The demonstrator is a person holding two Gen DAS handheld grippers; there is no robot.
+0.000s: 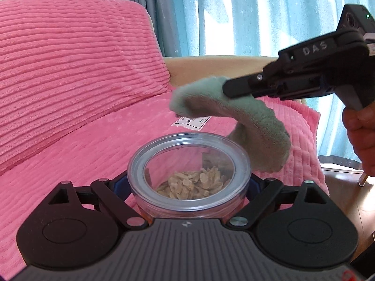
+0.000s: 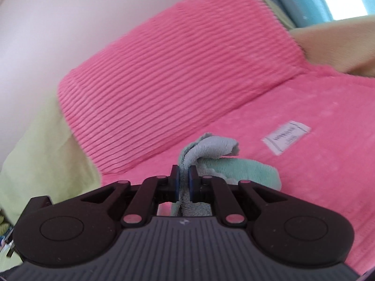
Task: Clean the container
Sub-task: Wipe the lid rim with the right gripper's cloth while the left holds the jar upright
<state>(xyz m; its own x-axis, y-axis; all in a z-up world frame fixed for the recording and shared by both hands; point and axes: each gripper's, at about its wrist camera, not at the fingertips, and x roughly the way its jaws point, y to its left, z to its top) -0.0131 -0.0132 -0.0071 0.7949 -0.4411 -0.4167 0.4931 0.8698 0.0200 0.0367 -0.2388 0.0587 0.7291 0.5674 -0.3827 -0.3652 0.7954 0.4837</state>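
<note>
The left gripper (image 1: 189, 185) clamps the clear container (image 1: 189, 164) by its sides (rigid, likely slippery, light); the right gripper (image 2: 183, 182) pinches a soft, limp cloth (image 2: 211, 149).

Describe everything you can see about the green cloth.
The green cloth is a soft, fluffy, mint-coloured rag with a greyer reverse side, folded over and drooping. The right gripper is shut on a bunched part of it, holding it in the air just above and behind the clear container. Whether its hanging end touches the container's rim cannot be told.
</note>
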